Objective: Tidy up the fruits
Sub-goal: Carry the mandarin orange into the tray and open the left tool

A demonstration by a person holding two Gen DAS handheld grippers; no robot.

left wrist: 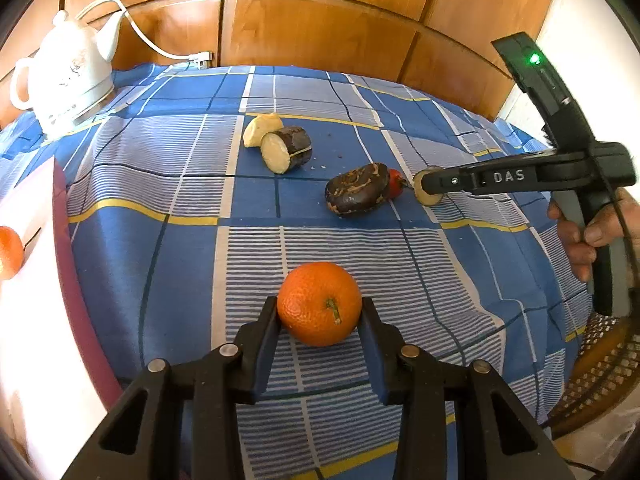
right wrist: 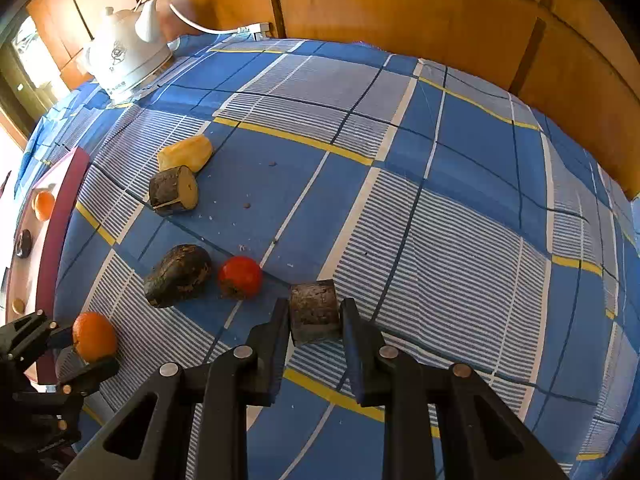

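Nearest to you, in the lower middle of the left wrist view, your left gripper [left wrist: 320, 312] has its jaws closed on the orange [left wrist: 319, 303]. One finger presses each side, and the fruit's stem faces up toward the camera. The orange seems to sit on the checked tablecloth [left wrist: 160, 280], or just above it; I cannot tell which.

In the right wrist view, also in the lower middle, your right gripper [right wrist: 314, 314] is clamped on a short dark chunk of fruit [right wrist: 314, 312] with rough skin. The long axis of this chunk runs away from the camera, along the fingers, so the pads hold its round sides.

The relation that matters is the way to the tray. The pink-rimmed tray [left wrist: 60, 208] lies at the left edge of both frames and already holds another orange [left wrist: 8, 252]. Your left hand is clearly the nearer one; the tray rim is just beside it, to its left. The right hand is well apart from the tray, with the dark whole fruit [right wrist: 178, 276] and the small red fruit [right wrist: 240, 277] lying between.

Farther up in the frame you see a cut dark piece [right wrist: 174, 190] touching a pale yellow piece [right wrist: 186, 154]. The white kettle [right wrist: 128, 60] stands at the upper left.
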